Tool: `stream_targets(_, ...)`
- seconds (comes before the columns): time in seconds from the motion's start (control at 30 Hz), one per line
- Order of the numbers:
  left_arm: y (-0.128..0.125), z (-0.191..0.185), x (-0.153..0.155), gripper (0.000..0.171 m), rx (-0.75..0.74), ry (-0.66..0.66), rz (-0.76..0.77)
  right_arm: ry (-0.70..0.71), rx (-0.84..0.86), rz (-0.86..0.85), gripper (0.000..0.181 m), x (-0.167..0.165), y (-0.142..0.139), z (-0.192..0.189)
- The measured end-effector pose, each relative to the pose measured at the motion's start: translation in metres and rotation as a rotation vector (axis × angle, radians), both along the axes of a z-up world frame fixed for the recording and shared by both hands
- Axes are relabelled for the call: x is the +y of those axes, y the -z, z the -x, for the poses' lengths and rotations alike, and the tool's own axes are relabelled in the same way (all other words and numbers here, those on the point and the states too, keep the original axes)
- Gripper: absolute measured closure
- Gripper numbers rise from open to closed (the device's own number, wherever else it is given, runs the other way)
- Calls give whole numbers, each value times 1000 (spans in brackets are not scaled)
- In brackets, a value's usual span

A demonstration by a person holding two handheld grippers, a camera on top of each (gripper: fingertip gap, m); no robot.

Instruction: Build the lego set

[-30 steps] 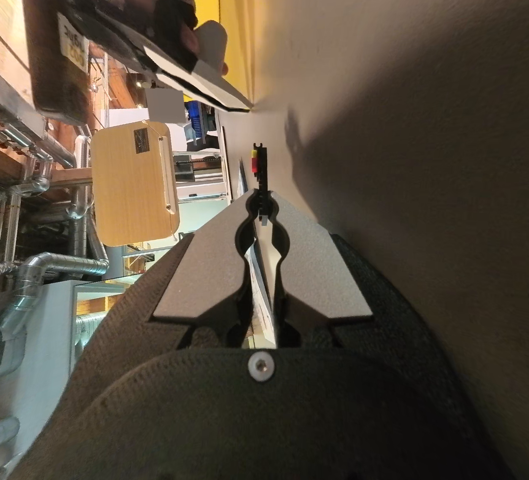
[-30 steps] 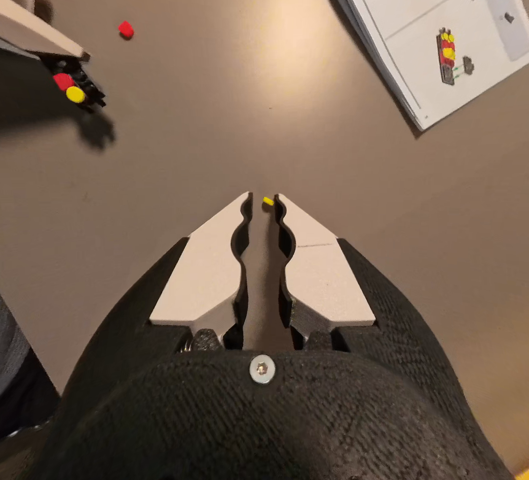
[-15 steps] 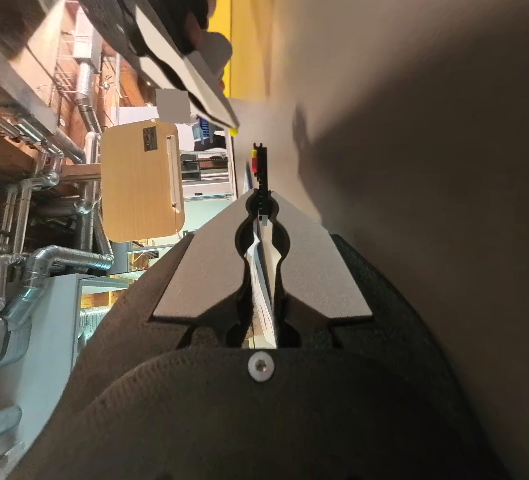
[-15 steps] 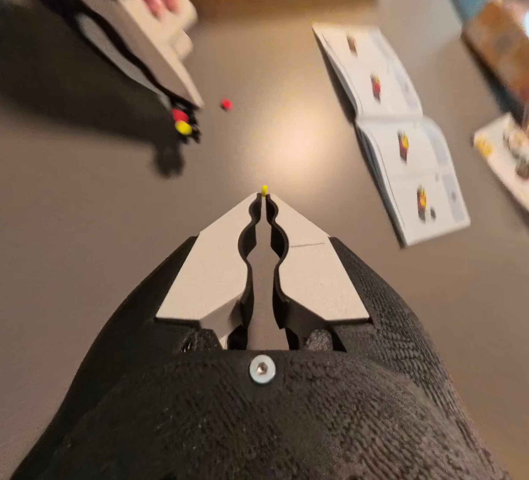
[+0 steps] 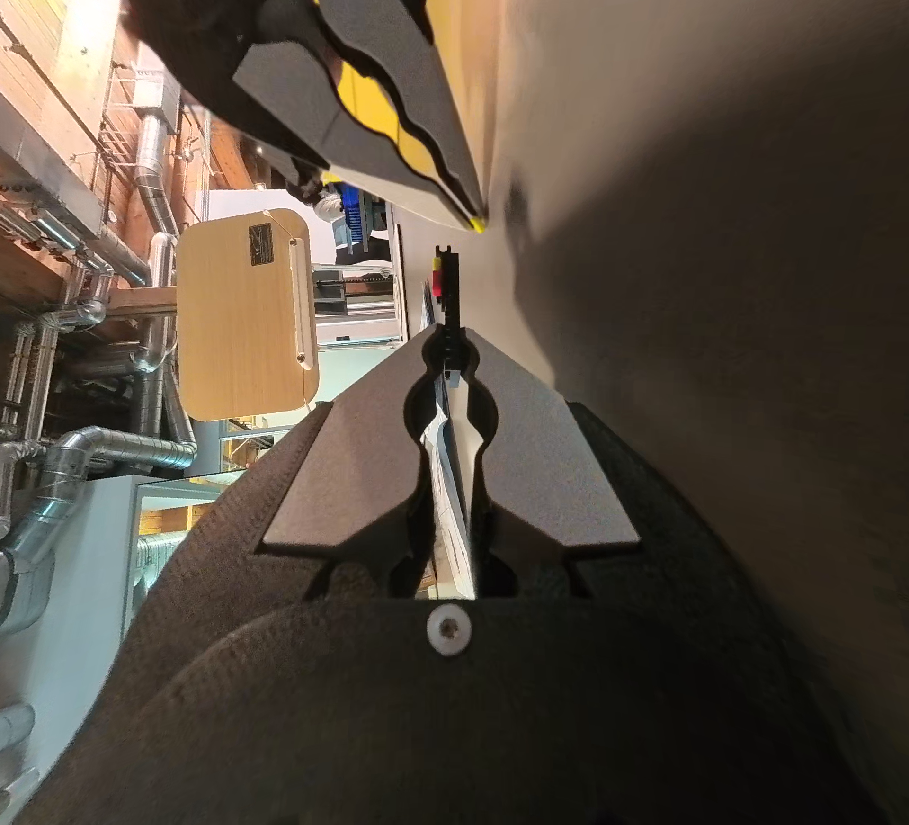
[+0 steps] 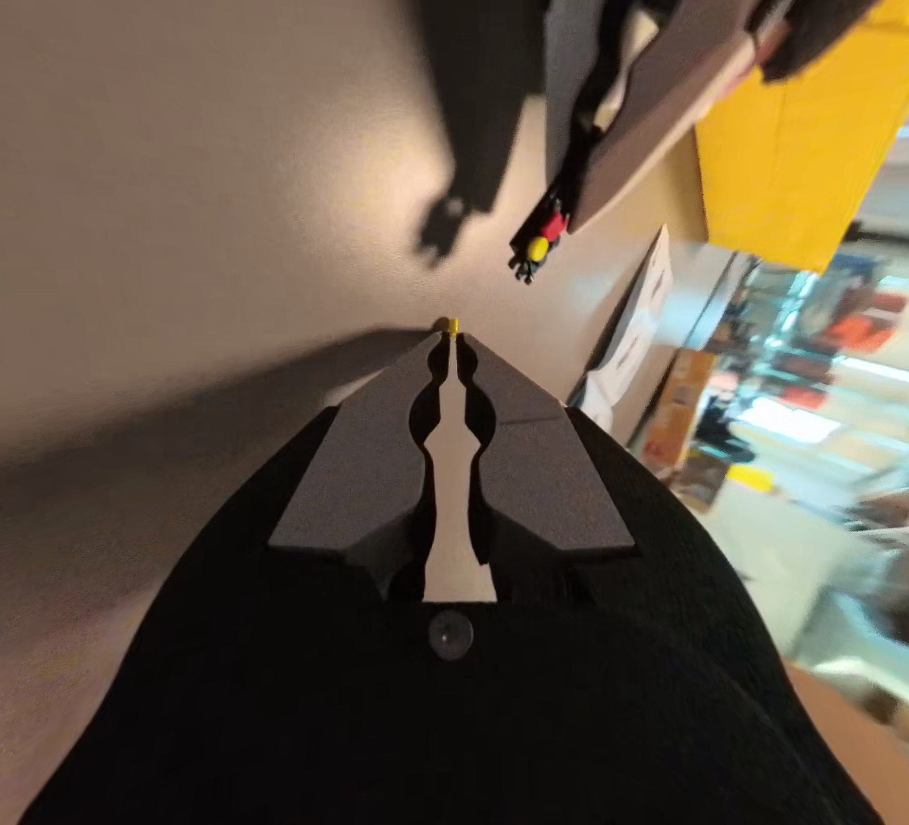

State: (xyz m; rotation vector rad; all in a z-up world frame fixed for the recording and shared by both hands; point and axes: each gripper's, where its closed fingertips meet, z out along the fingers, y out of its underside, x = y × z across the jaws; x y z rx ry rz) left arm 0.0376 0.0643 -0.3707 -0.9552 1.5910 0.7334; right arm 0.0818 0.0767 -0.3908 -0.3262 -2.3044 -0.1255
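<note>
My left gripper [image 5: 450, 334] is shut on a thin black Lego plate [image 5: 451, 289] that bears a red and a yellow stud; it holds the plate edge-on above the brown table [image 5: 688, 260]. The same plate shows in the right wrist view [image 6: 538, 240], sticking out of the left gripper [image 6: 565, 206]. My right gripper [image 6: 448, 340] is shut on a small yellow piece [image 6: 451, 328] at its tips. In the left wrist view the right gripper [image 5: 474, 218] comes in from the upper left with the yellow piece [image 5: 476, 224] close to the plate's far end.
An open instruction booklet [image 6: 634, 324] lies on the table to the right, also seen edge-on in the left wrist view [image 5: 445, 467]. A yellow box [image 6: 787, 171] stands at the table's far side. A wooden board [image 5: 241, 314] and pipes are in the background. Some 6 cm of space lies between my two pairs of fingers.
My right gripper closed on the yellow piece, lifted it off the table and swung toward the plate. My left gripper still holds the plate steady.
</note>
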Motion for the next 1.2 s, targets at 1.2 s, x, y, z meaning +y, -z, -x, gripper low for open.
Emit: stream_targets(1.2,2,0,0,168,7,1,23,718,-9,1024,172,19,2,-26)
